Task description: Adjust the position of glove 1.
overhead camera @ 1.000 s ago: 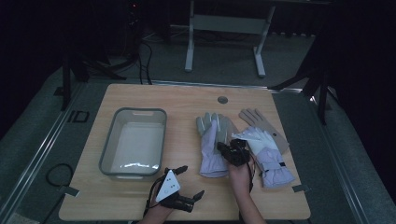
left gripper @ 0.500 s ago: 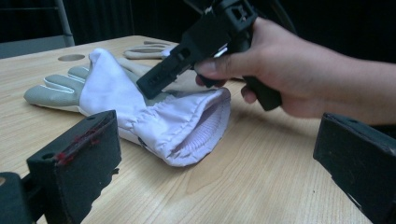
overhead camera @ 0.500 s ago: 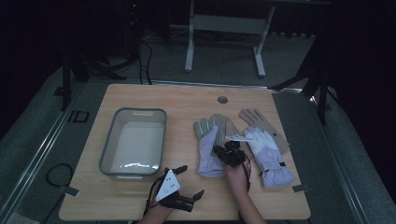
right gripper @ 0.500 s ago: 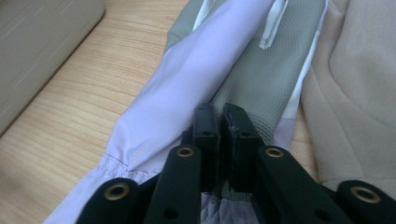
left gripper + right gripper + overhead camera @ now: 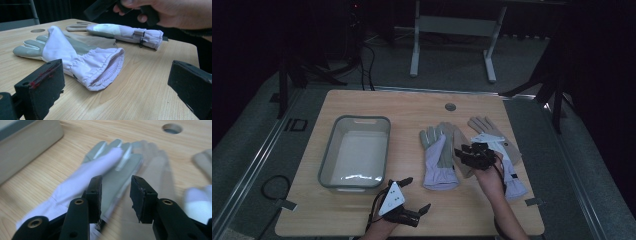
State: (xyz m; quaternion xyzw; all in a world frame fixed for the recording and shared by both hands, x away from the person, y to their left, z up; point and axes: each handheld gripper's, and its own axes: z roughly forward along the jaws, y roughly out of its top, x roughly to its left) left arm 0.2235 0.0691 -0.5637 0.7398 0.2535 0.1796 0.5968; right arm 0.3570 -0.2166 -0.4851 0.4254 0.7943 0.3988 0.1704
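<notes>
We look first at the left glove (image 5: 439, 159). It lies flat on the bench (image 5: 412, 112), near the middle, with its cuff toward us and its fingers pointing away. One side of it is folded over, so we see both purple cloth and grey palm. Just beside it, to the right, lies the right glove (image 5: 499, 150), also flat on the bench. The two gloves touch or nearly touch at their edges; we cannot tell which.

Our right tool (image 5: 474, 155) hangs just above the spot between the two gloves. Its jaws have just been opening. They stand partly apart now, and nothing is between them. In the right tool view, the left glove (image 5: 100, 170) lies on the wood under the jaws, not held.

Our left tool (image 5: 404, 200) rests low near the front edge of the bench. Its jaws are wide apart and hold nothing.

Left of the gloves sits a grey tub (image 5: 332, 165). It is empty inside.

So we think the job is hardly begun. If the gloves are meant for the tub, both gloves are still out on the bench and none is in the tub. We still need to grab each one and move it.
</notes>
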